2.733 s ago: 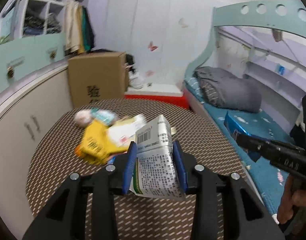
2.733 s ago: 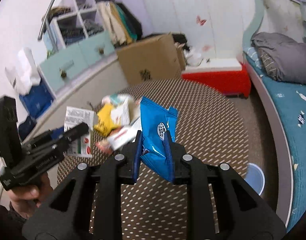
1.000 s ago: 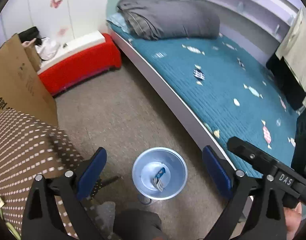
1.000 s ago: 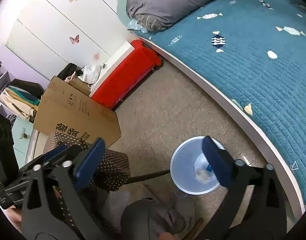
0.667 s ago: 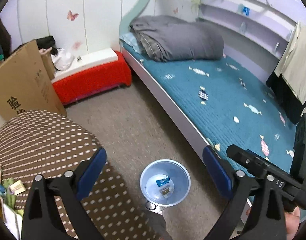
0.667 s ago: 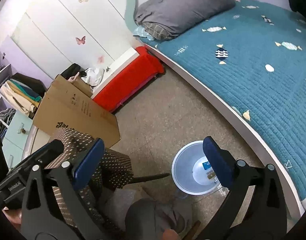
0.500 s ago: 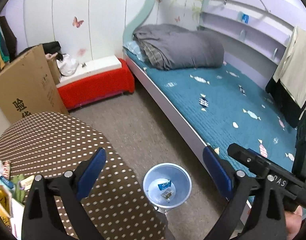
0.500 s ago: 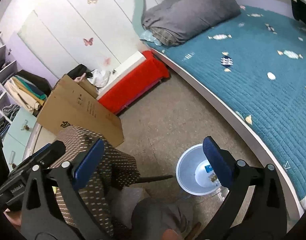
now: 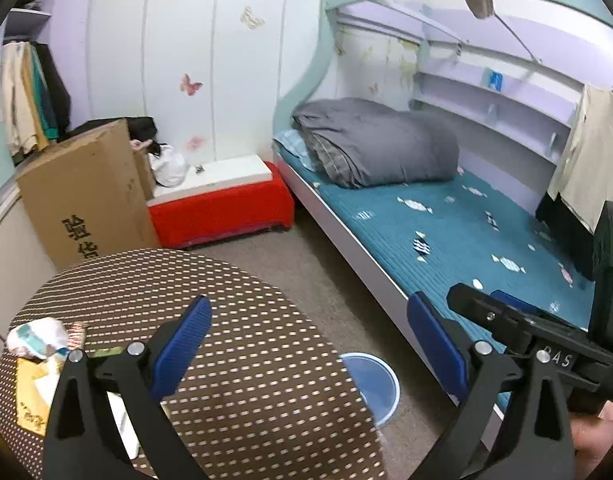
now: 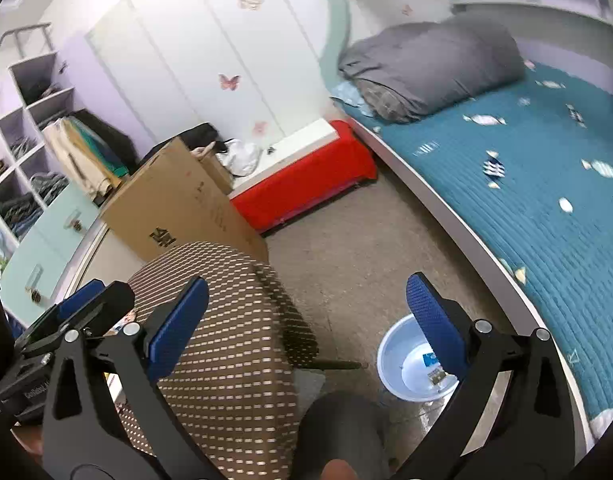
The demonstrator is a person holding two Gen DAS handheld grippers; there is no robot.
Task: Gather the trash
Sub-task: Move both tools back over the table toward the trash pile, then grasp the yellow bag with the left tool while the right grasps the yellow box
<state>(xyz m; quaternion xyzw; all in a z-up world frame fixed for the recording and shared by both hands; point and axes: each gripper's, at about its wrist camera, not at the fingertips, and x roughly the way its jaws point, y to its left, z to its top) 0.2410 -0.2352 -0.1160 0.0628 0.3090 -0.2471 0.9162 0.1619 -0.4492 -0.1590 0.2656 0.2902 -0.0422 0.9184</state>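
Left wrist: table trash (image 9: pixel 38 360) | right wrist: bin (image 10: pixel 390 356) contents | both jaws spread, empty

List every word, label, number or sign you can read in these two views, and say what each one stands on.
"验" above a partly hidden second character: printed in black on the cardboard box.
"BAS", faint, so uncertain: on the body of the right claw, seen from the left wrist view.
White lettering on the left claw's body: too blurred to read.
Print on the wrappers in the blue bin and on the table: too small.
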